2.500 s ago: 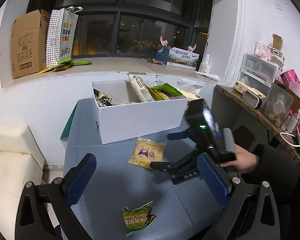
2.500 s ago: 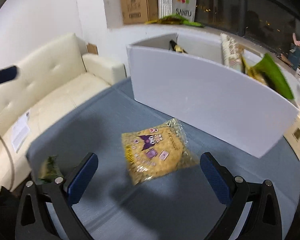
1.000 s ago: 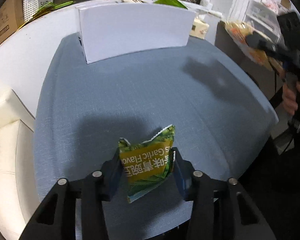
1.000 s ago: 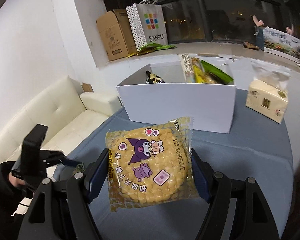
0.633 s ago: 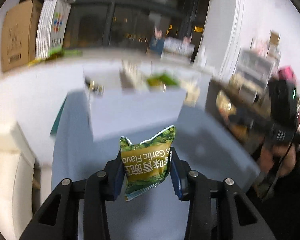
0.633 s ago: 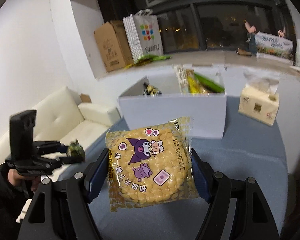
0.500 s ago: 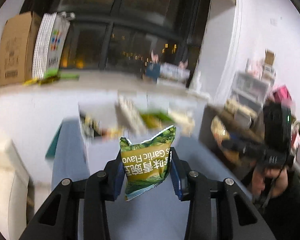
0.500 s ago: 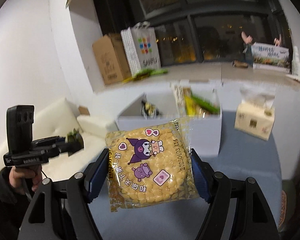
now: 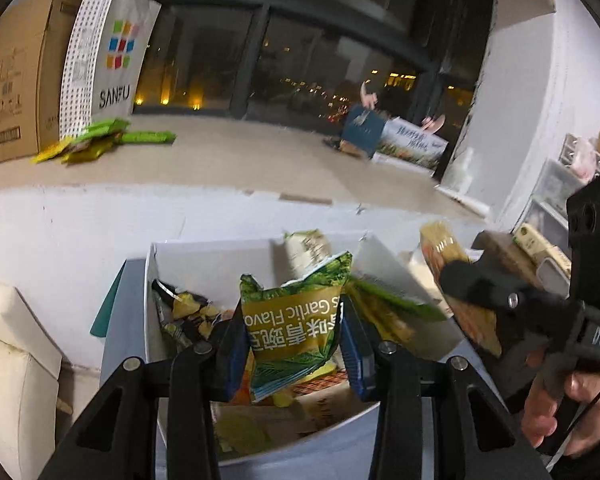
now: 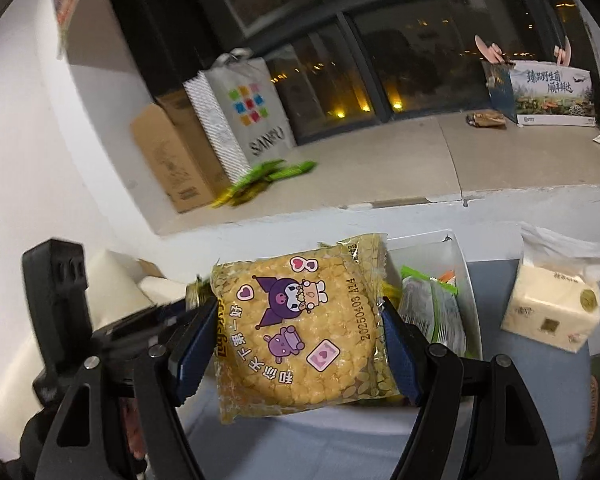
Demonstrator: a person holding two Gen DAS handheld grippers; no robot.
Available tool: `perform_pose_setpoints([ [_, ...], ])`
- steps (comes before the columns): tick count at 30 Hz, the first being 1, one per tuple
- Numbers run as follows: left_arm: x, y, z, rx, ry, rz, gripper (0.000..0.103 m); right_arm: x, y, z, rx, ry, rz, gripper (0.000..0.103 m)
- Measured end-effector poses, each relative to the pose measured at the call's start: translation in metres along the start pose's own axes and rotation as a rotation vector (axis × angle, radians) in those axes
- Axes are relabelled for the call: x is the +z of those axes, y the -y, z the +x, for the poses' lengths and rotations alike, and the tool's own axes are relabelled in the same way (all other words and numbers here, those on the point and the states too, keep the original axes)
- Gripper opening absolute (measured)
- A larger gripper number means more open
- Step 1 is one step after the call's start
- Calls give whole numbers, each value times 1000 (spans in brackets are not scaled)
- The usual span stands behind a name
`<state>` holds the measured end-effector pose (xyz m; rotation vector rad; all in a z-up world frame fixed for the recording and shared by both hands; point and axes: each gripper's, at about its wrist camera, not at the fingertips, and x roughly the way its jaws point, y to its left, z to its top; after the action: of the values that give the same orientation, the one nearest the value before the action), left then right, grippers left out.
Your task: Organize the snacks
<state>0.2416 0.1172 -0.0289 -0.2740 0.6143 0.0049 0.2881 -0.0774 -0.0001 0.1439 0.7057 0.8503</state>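
Snacks clamped between both jaws — green packet [image 9: 292, 332], yellow packet [image 10: 300, 332].

Greens and yellows against white, grey-blue and black

The garlic pack [image 9: 292, 322] is green with a mustard-yellow band and white lettering; the corn cake pack [image 10: 300, 332] is clear over golden yellow, printed with purple cartoon figures and pink hearts. The box [image 9: 204, 256] is white, the tablecloth [image 10: 300, 448] grey-blue. Both grippers are black with blue pads [image 9: 350, 344]. The bag [image 9: 108, 56] is white with black dots and multicoloured squares, the carton [image 9: 16, 72] brown, the tissue pack [image 10: 552, 312] cream with gold marks.
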Motion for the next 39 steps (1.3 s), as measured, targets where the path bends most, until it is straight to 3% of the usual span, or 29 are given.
perform_pose_setpoints([
  [2,-4,-4,5,27,-11,8,46,5,1,13,-19,-15,-3,79],
  [3,-5,-7,6,27,-23,7,52,6,2,18,-26,-19,-9,79],
  [6,-9,-17,7,39,-56,-31,103,8,3,26,-15,-29,-4,82],
  [9,-12,-22,-1,48,-50,-42,103,8,6,26,-1,-17,23,103],
  [17,-14,-15,-29,71,-14,4,103,8,-1,15,-74,21,-17,103],
  [24,-18,20,-87,228,132,153,103,-2,-25,-16,-173,52,-165,103],
  [28,-24,40,-131,220,202,144,103,-9,-48,-52,-253,126,-276,103],
  [30,-27,48,-148,219,222,132,103,-14,-57,-75,-226,161,-282,103],
  [32,-31,57,-164,207,205,120,103,-18,-63,-94,-167,158,-272,103],
  [36,-46,69,-190,130,167,83,103,-34,-72,-131,-179,182,-294,103],
  [39,-60,78,-206,135,149,54,103,-48,-75,-154,-171,185,-287,103],
])
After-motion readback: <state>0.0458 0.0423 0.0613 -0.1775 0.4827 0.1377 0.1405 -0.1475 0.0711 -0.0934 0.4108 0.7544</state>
